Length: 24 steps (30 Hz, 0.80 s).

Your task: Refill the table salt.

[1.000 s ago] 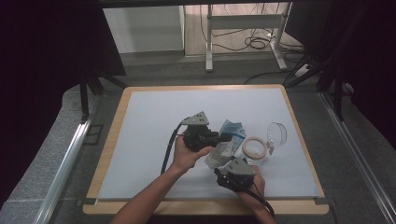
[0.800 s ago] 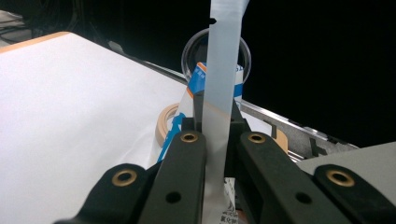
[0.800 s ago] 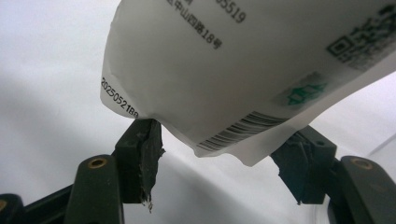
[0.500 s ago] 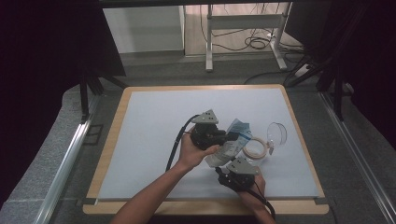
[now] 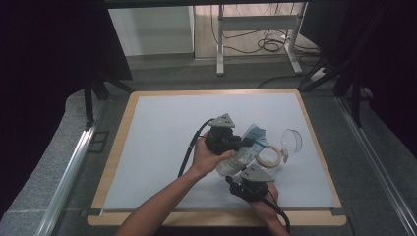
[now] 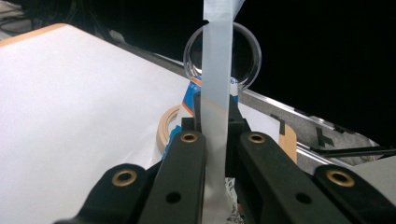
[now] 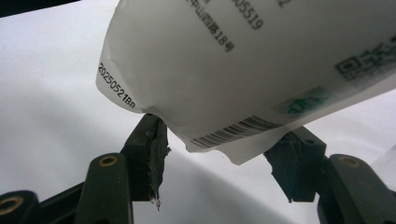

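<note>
Clearly, the left gripper [image 5: 244, 141] has its jaws closed on the top edge of the white pouch [image 5: 235, 160] held above the surface [image 5: 157, 137], while the right gripper [image 7: 215, 158] stands wide open beneath the pouch's lower corner, near the tape roll [image 5: 270, 156].

Printed pouch [image 7: 261, 60] runs off the top and right edges in the right gripper view (most of the text is cropped, the green mark is blurred), and in the left gripper view its clamped seal strip [image 6: 217, 79] hides part of the clear dish [image 6: 243, 51].
</note>
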Tool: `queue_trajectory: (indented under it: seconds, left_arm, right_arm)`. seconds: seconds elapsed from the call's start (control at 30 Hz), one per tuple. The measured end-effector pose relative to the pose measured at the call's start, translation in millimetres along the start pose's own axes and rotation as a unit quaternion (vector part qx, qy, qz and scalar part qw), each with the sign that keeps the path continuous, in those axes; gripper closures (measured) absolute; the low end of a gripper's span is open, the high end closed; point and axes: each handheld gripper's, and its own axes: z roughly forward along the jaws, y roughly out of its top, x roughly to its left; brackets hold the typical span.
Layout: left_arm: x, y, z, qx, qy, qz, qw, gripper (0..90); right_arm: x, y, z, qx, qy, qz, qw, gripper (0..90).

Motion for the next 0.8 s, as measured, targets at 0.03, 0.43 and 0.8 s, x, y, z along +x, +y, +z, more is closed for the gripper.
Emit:
queue_trajectory:
  seconds: [0.03, 0.43, 0.8]
  left_arm:
    - [0.0, 0.0, 0.0, 0.0, 0.0, 0.0, 1.0, 90.0]
    - [0.4, 4.4, 13.6, 0.02, 0.003, 0.001, 0.9998, 90.0]
    - [3.1, 6.0, 20.7, 0.036, 0.003, -0.001, 0.9993, 90.0]
  right_arm:
    - [0.0, 0.0, 0.0, 0.0, 0.0, 0.0, 1.0, 42.3]
    - [-1.8, -0.9, 0.4, 0.002, 0.018, 0.026, 0.9995, 42.3]
    - [-2.2, -2.2, 1.2, 0.002, 0.028, 0.043, 0.9987, 42.4]
